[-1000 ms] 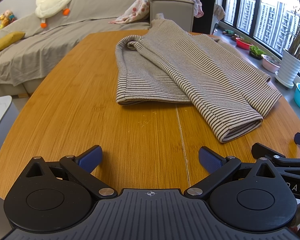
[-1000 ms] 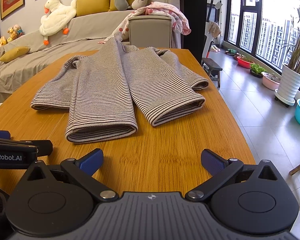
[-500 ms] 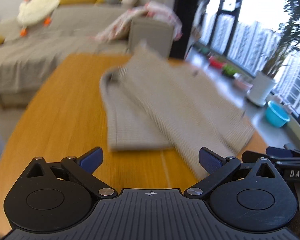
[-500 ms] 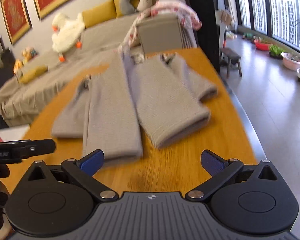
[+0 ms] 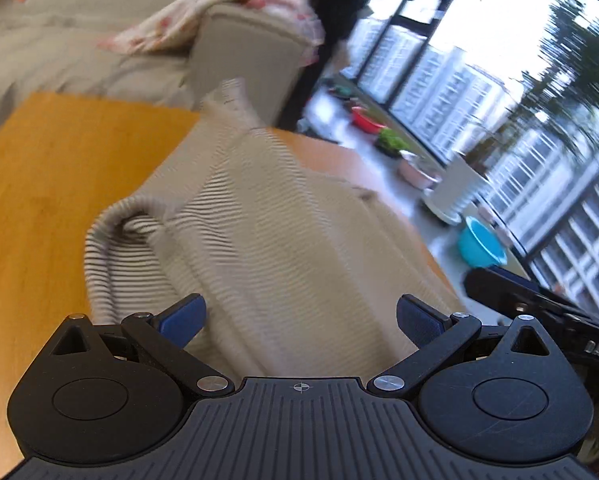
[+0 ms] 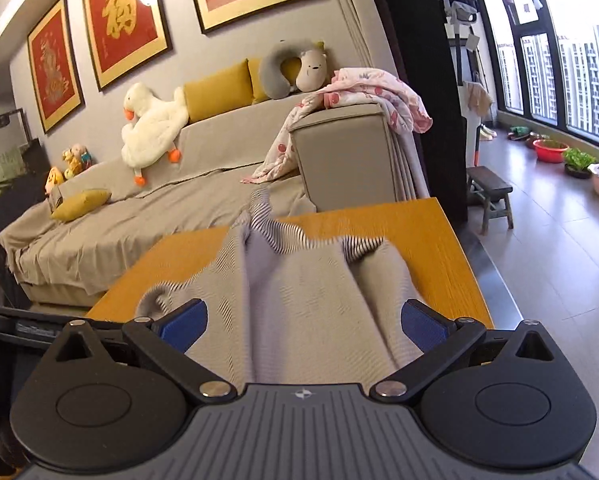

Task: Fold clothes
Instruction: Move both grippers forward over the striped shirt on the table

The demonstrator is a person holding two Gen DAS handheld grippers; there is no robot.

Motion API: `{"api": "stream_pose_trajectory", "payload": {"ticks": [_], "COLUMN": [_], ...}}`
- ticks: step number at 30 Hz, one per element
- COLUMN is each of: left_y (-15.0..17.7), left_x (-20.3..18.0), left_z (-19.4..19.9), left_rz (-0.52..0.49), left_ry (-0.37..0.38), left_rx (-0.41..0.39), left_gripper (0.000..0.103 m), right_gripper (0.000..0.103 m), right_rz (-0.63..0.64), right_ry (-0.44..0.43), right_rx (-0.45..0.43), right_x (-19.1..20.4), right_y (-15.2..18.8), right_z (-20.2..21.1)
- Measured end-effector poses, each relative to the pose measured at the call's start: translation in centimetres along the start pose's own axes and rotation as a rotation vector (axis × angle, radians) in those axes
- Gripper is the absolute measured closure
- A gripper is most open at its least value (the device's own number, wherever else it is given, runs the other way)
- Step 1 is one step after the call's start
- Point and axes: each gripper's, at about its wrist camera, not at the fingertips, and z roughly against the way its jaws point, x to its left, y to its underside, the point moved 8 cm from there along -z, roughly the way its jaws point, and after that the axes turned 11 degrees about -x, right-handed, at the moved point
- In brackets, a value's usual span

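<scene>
Tongs, left: left tongs (image 5: pixel 299 320) stand wide apart over the near part of the sweater (image 5: pixel 283 240); we see cloth between the pads but nothing pinched.
Tongs, right: right tongs (image 6: pixel 303 326) are wide but their jaws are closing; cloth lies between them, and we see no pad pressing on it yet.
Sweater: striped knit lying on the table (image 5: pixel 39 184), partly folded, with a rolled cuff or hem at its left edge and its far end hanging over the table's back edge toward the sofa (image 6: pixel 179 204).
Handling: we judge it soft, limp and fairly thick, light enough for one pinch per side, likely to sag and drag its layers if lifted from a single point.
Where to hold: we would take the near folded edge at two spots, one per tongs, catching every layer together.
Change: a second ago both pairs of tongs hung back over bare table with the whole sweater ahead; now both are over it, and the left view is turned toward the windows (image 5: pixel 499 120).
</scene>
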Motion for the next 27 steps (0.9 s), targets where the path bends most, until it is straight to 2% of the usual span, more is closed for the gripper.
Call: {"api": "stream_pose_trajectory", "payload": {"ticks": [1, 2, 4, 7, 9, 11, 14, 16, 20, 24, 27], "left_y": [-0.1, -0.1, 0.0, 0.3, 0.7, 1.3, 2.8, 4.0, 5.5, 4.2, 3.2], "left_x": [0.9, 1.7, 2.4, 2.9, 3.1, 3.1, 2.7, 2.1, 1.1, 1.4, 1.0], "left_z": [-0.5, -1.0, -1.4, -1.3, -0.9, 0.1, 2.4, 4.1, 6.1, 4.1, 2.0], "left_rz": [0.036, 0.070, 0.084, 0.073, 0.062, 0.051, 0.032, 0.021, 0.028, 0.133, 0.209], "left_ry": [-0.007, -0.012, 0.009, 0.051, 0.072, 0.078, 0.093, 0.122, 0.208, 0.231, 0.250], "left_rx": [0.007, 0.018, 0.025, 0.026, 0.033, 0.048, 0.086, 0.138, 0.228, 0.177, 0.130], "left_gripper": [0.000, 0.000, 0.000, 0.000, 0.000, 0.000, 0.000, 0.000, 0.000, 0.000, 0.000], "right_gripper": [0.014, 0.025, 0.031, 0.032, 0.031, 0.031, 0.029, 0.024, 0.000, 0.000, 0.000], "right_rz": [0.005, 0.009, 0.008, -0.012, -0.012, 0.047, 0.097, 0.103, 0.065, 0.043, -0.007], "right_ry": [-0.007, -0.015, -0.022, -0.027, -0.043, -0.062, -0.096, -0.126, -0.182, -0.170, -0.162], "right_rx": [0.019, 0.037, 0.082, 0.182, 0.211, 0.225, 0.249, 0.274, 0.288, 0.253, 0.265], "right_x": [-0.2, -0.3, -0.6, -0.9, -0.8, -0.1, 0.9, 1.4, 2.3, 2.7, 2.4], "right_y": [0.0, -0.1, 0.5, 2.3, 3.8, 4.7, 5.9, 6.5, 7.9, 8.2, 7.7], "right_z": [-1.1, -2.2, -4.3, -6.9, -7.1, -6.0, -3.3, -1.1, 2.8, 3.6, 3.3]}}
